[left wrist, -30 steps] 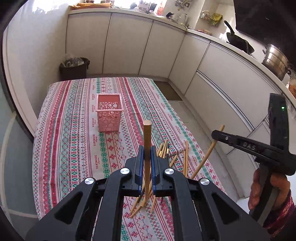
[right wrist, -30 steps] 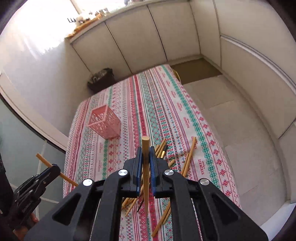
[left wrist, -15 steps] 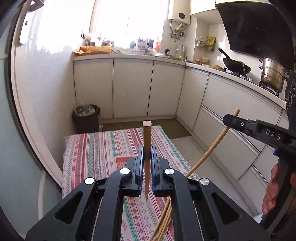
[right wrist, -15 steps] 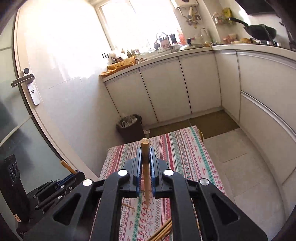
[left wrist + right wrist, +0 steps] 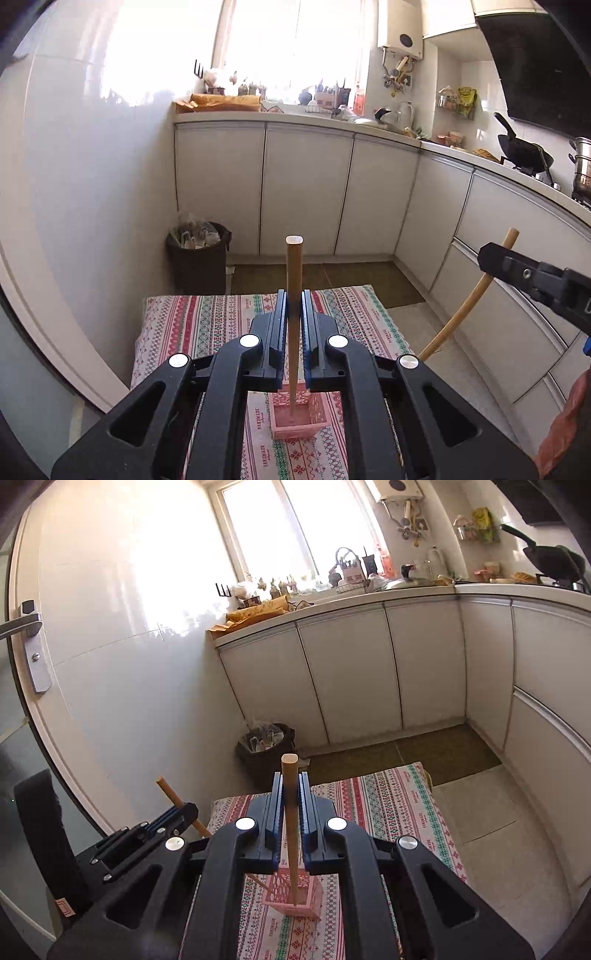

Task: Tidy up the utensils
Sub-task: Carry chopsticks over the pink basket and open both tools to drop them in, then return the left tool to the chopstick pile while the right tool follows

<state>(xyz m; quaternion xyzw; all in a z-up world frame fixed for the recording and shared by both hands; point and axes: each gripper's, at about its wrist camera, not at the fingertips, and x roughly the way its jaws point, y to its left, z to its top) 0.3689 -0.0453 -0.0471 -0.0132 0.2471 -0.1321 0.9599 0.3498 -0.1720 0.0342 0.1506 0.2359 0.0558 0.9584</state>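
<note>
In the left wrist view my left gripper point(image 5: 294, 306) is shut on a wooden chopstick point(image 5: 293, 280) held upright. Its thin tip hangs over the mouth of the pink basket point(image 5: 314, 419) on the striped tablecloth point(image 5: 207, 325). At the right edge the right gripper point(image 5: 535, 284) grips a slanted chopstick point(image 5: 461, 314). In the right wrist view my right gripper point(image 5: 290, 790) is shut on its chopstick point(image 5: 290, 797), tip down over the pink basket point(image 5: 314, 895). The left gripper point(image 5: 162, 825) shows at the left with its chopstick point(image 5: 171, 794) angled towards the basket.
A dark bin point(image 5: 199, 254) stands on the floor past the table's far end, below white cabinets point(image 5: 306, 192). A white wall and a door with a handle point(image 5: 22, 624) close the left side. Tiled floor point(image 5: 480, 812) lies right of the table.
Both grippers rose with their chopsticks from the pile and moved along the table until they hang over the pink basket. The pile is out of view.
</note>
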